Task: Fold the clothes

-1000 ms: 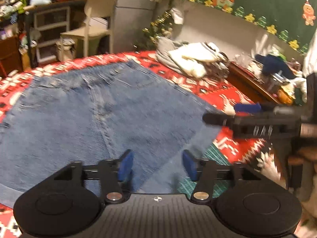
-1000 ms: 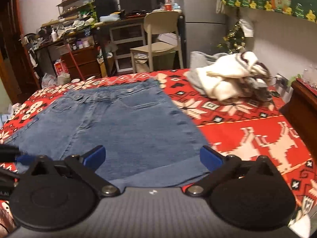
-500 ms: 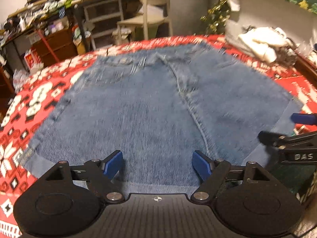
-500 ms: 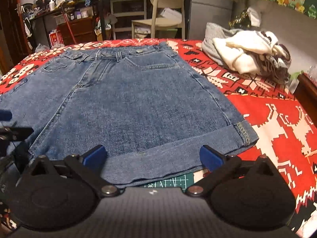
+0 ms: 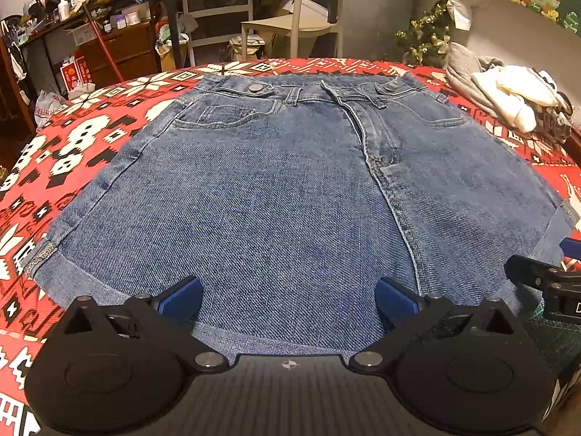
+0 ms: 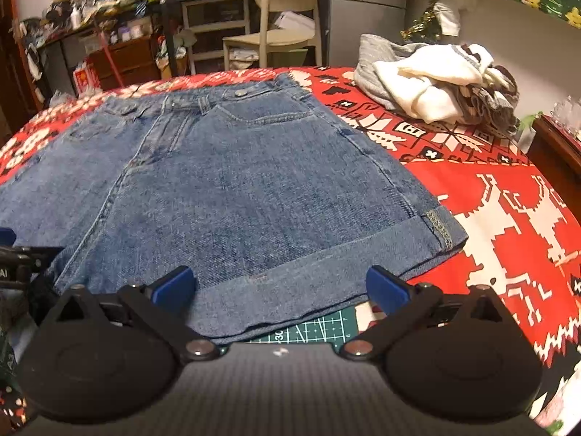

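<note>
Blue denim shorts (image 5: 290, 181) lie flat on the red patterned cloth (image 5: 72, 138), waistband far, cuffed hems near. They also show in the right wrist view (image 6: 254, 189). My left gripper (image 5: 288, 299) is open and empty, just above the near hem of the left leg. My right gripper (image 6: 279, 289) is open and empty, over the cuffed hem of the right leg. The right gripper's tip shows at the right edge of the left wrist view (image 5: 552, 283).
A pile of white and grey clothes (image 6: 435, 83) lies at the far right of the cloth. A green cutting mat (image 6: 319, 330) peeks out under the near hem. A chair (image 5: 305, 11) and cluttered desks stand beyond. A wooden cabinet (image 6: 555, 152) is at the right.
The left gripper swung left and its jaws opened wider. Both grippers drew closer to the near hems of the shorts. The shorts have not moved.
</note>
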`<state>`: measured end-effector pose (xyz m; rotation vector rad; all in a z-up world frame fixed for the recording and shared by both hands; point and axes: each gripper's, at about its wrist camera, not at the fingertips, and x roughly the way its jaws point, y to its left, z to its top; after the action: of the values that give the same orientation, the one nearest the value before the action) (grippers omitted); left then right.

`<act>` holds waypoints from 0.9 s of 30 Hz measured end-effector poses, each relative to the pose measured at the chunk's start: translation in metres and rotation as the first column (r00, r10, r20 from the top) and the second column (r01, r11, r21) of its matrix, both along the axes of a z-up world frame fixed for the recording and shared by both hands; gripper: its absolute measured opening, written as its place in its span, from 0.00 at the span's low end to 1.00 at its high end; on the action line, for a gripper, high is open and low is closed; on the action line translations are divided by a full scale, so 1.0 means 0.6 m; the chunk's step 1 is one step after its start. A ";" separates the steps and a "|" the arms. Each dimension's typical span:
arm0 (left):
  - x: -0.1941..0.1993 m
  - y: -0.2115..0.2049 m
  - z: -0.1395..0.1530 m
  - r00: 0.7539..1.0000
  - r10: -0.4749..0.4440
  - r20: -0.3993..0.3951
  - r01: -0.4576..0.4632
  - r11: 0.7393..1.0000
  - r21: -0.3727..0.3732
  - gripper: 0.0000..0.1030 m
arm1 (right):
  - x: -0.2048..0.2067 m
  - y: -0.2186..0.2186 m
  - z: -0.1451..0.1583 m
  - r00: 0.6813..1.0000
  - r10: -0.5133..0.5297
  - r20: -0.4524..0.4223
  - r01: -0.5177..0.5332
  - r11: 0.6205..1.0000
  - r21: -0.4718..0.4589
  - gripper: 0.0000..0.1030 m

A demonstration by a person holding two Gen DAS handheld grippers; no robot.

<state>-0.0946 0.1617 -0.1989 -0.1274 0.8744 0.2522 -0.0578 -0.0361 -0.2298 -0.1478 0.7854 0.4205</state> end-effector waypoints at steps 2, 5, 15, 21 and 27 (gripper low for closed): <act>-0.001 0.001 0.000 1.000 -0.011 -0.003 0.011 1.000 0.000 1.00 | 0.000 -0.002 -0.001 1.000 -0.020 -0.001 0.020 1.000 0.002 0.99; -0.005 0.004 0.000 1.000 -0.029 -0.006 0.029 1.000 -0.004 1.00 | 0.004 -0.005 0.001 0.999 -0.031 -0.026 0.031 1.000 0.000 0.99; -0.054 0.037 0.035 0.998 0.030 0.048 -0.027 0.998 -0.055 0.85 | -0.020 -0.021 0.046 0.998 0.063 0.028 -0.062 0.998 -0.005 0.99; 0.021 0.087 0.052 0.994 0.015 0.105 -0.009 0.998 -0.059 0.31 | 0.010 0.032 0.080 0.976 0.176 0.125 -0.178 0.984 0.005 0.93; 0.106 0.127 0.029 0.996 -0.001 0.094 0.015 0.988 -0.152 0.09 | 0.083 0.098 0.077 0.973 0.217 0.081 -0.220 0.975 0.037 0.55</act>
<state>-0.0313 0.2382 -0.1812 -0.2758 0.8000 0.1701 -0.0080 0.0228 -0.1835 -0.2070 0.6857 0.6376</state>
